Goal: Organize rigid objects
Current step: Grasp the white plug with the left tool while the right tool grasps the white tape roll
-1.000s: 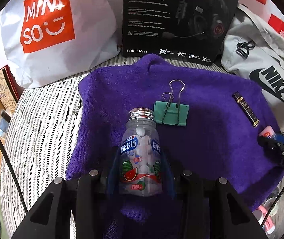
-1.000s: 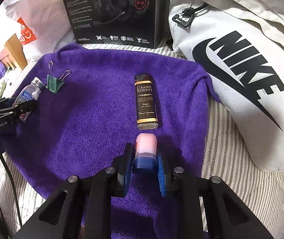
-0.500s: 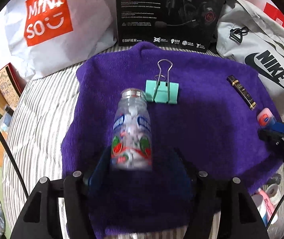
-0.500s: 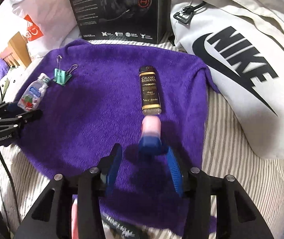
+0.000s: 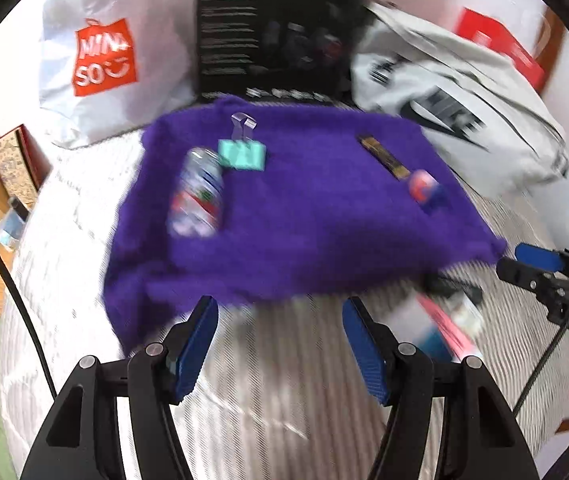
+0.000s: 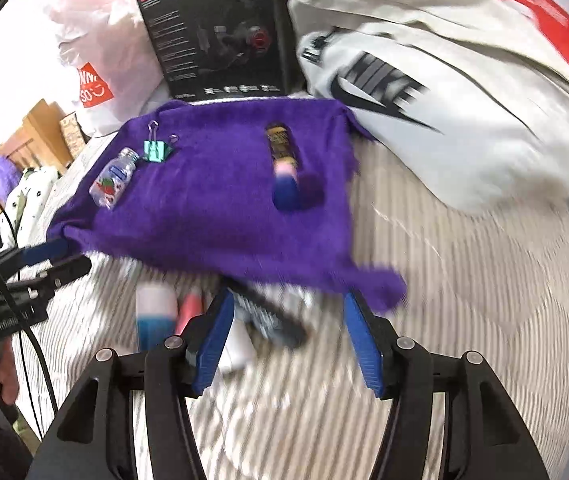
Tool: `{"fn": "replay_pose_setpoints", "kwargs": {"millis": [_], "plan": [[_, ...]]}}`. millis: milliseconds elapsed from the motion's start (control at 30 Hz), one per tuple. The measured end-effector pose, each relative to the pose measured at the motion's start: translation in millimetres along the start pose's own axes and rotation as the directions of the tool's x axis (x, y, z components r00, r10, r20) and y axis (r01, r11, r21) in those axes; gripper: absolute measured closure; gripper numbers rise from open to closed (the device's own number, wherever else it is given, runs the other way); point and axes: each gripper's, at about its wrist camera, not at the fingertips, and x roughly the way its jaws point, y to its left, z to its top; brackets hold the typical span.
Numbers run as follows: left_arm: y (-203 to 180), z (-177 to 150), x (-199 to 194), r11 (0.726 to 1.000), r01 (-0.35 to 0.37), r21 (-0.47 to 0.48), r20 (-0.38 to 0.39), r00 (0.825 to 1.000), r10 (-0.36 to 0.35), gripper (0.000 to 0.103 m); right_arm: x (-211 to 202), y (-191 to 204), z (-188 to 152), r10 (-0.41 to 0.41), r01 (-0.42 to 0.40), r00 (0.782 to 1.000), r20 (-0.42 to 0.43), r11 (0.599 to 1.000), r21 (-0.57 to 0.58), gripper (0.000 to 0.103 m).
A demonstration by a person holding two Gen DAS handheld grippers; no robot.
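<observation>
Four small items lie on the purple terry towel (image 6: 220, 216) spread over the striped bed (image 6: 464, 280): a clear plastic candy bottle with a watermelon label (image 6: 112, 182) on its side near the towel's left edge, a mint-green binder clip with wire handles (image 6: 157, 151) just beside the bottle's cap end, a slim black-and-gold lighter-shaped stick (image 6: 281, 144) toward the far right corner, and a pink-and-blue capped tube (image 6: 285, 186) touching or nearly touching the stick's near end. Left claw (image 5: 280, 344) stands wide open and empty, over bare striped bed just off the towel's near edge. Right claw (image 6: 290, 340) likewise wide open, nothing held, poised over a loose heap off the towel's near edge: a white-and-blue capped tube (image 6: 154, 316), a pink stick (image 6: 190, 312), a dark comb-like piece (image 6: 272, 316), all motion-blurred, identities uncertain. Judged step: between placements, with both claws free to fetch the next pieces from the heap. Next move calls for the right claw to drop onto one heap item, square across its narrow axis; the pieces overlap, so a clean single pick needs care. Bare towel remains through the middle for the next placements.
</observation>
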Motion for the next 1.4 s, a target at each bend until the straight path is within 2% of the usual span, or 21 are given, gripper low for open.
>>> {"fn": "replay_pose_setpoints", "kwargs": {"millis": [200,300,433,567,633,767,800,833,900,933,1067,1167,1333,1367,1400], "plan": [[-32.2,-29.8,-0.8,0.998,0.056,0.027,-0.031,0.998,-0.055,0.040,-21.5,-14.9,-44.4,-0.036,0.036,0.999,-0.005,0.997,0.061,0.044],[-49.2,-39.2,4.9,0.995,0.079,0.053,-0.055,0.996,-0.076,0.040,-27.7,-21.1,-63.9,-0.015,0.016,1.000,-0.002,0.994,0.106,0.043],[-63.2,-45.7,13.9,0.993,0.018,0.113,-0.077,0.997,-0.009,0.038,-30.5,-24.0,-81.6,-0.005,0.006,1.000,-0.011,0.992,0.125,0.043],[-58.9,-51.7,10.5,0.993,-0.010,0.120,-0.079,0.997,0.019,0.038,-33.9,-30.1,-87.0,-0.005,0.006,1.000,-0.005,0.990,0.142,0.043],[-57.5,-51.8,9.0,0.992,-0.032,0.124,-0.075,0.996,0.042,0.038,-33.8,-33.7,-87.1,0.006,-0.006,1.000,0.001,0.987,0.158,0.043],[-64.1,-51.4,14.4,0.989,-0.022,0.147,-0.078,0.996,0.034,0.042,-29.2,-34.3,-84.7,0.020,-0.021,1.000,0.006,0.987,0.160,0.043],[-66.7,-52.1,15.0,0.988,-0.020,0.156,-0.076,0.997,0.032,0.046,-28.1,-33.5,-84.4,0.026,-0.027,1.000,0.008,0.988,0.155,0.043],[-68.6,-52.7,15.3,0.987,-0.014,0.160,-0.073,0.997,0.026,0.058,-26.5,-32.9,-83.5,0.030,-0.031,1.000,0.009,0.988,0.150,0.043],[-71.2,-53.3,14.8,0.986,-0.016,0.166,-0.065,0.998,0.027,0.068,-22.1,-31.0,-80.2,0.027,-0.028,1.000,0.007,0.989,0.142,0.043],[-70.8,-53.0,14.1,0.986,0.000,0.165,-0.064,0.998,0.010,0.077,-19.7,-29.4,-78.3,0.028,-0.028,1.000,0.007,0.990,0.136,0.043],[-66.4,-50.1,13.1,0.987,0.022,0.158,-0.073,0.997,-0.011,0.078,-4.2,-21.2,-63.4,0.042,-0.042,0.999,0.005,0.995,0.093,0.043],[-60.1,-50.8,11.9,0.988,0.003,0.158,-0.074,0.997,0.009,0.078,5.8,-10.2,-51.5,0.048,-0.047,0.999,-0.003,0.998,0.049,0.043],[-47.2,-51.9,11.3,0.993,0.033,0.116,-0.078,0.997,-0.024,0.078,15.0,9.8,-35.3,0.131,-0.131,0.991,0.033,0.991,0.001,0.043],[-46.2,-51.5,11.7,0.993,0.038,0.111,-0.081,0.996,-0.030,0.078,18.2,12.6,-32.8,0.130,-0.130,0.991,0.028,0.992,-0.009,0.043],[-45.9,-51.4,12.2,0.993,0.041,0.111,-0.082,0.996,-0.032,0.078,23.0,15.7,-30.3,0.124,-0.123,0.992,0.017,0.992,-0.022,0.050]]}}
